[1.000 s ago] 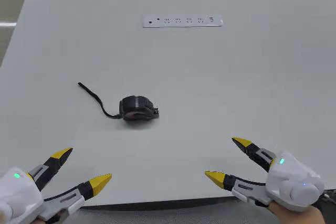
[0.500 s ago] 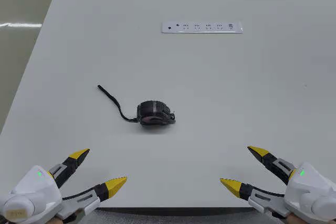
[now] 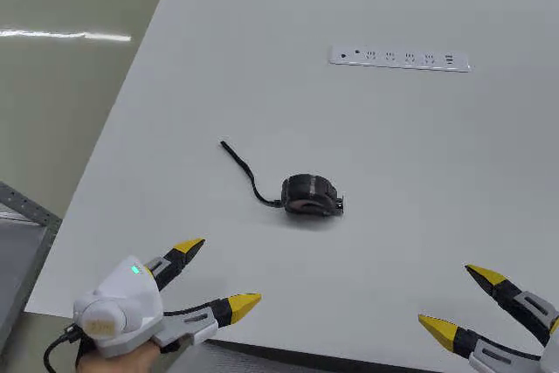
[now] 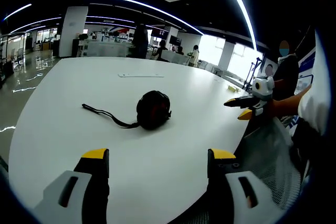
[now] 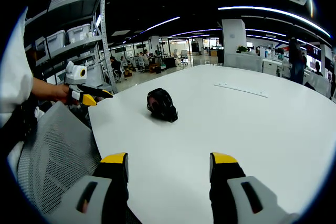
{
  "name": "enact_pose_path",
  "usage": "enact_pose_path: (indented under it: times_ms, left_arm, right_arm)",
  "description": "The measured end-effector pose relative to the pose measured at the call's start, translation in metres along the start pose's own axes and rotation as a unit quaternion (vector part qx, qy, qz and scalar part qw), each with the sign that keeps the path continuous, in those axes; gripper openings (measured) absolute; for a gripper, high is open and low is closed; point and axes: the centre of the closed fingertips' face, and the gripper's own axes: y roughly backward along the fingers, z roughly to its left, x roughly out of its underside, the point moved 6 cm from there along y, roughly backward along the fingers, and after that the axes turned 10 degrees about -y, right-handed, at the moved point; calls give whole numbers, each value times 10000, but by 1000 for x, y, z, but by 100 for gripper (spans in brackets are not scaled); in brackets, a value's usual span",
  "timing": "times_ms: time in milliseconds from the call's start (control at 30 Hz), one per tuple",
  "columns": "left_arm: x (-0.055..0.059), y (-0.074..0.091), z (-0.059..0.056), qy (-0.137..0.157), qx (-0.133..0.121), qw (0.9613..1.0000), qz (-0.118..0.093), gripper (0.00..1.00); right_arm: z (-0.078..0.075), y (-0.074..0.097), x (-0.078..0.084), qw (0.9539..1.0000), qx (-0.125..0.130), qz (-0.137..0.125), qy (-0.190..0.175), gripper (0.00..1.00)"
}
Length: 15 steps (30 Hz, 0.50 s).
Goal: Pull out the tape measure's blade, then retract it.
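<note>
1. Nearest in the head view, at the table's front edge, the left white handheld gripper with black jaws and yellow tips (image 3: 220,273) hovers with its two fingers spread wide apart and nothing between them. A hand (image 3: 113,361) holds it from below.
2. Over the same front edge, well to the right, the right white gripper with black jaws and yellow tips (image 3: 452,298) also has its fingers spread wide and holds nothing.
3. Each gripper view catches the other gripper off to the side, with a grey mesh chair back (image 5: 55,148) beside the table's edge.
4. Both grippers are above the broad, flat white table (image 3: 410,172) and touch nothing on it.
5. Farther in, about midway between the grippers and well apart from both, the round black tape measure (image 3: 308,196) lies flat on the table.
6. Its thin black wrist strap (image 3: 244,170) trails from the case's left side, away and to the left, and lies loose on the surface.
7. In the left gripper view the tape measure sits straight ahead of the open jaws, and likewise in the right gripper view.
8. Beyond it, near the table's far side, a long white power strip (image 3: 399,58) lies flat.
9. Left of the table, a glossy grey-green floor (image 3: 70,85) reflects a strip of light.
</note>
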Motion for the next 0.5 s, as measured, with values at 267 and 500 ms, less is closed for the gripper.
enact_pose_path:
  times_ms: [267,500]
  left_arm:
    - [-3,-4,3,-19,34,10000,-21,75]
    - [-6,-12,5,-62,115,9999,-42,75]
  right_arm:
    - [0,-6,-3,9999,-90,36,67,62]
    - [-3,-11,-7,9998,-174,37,97,61]
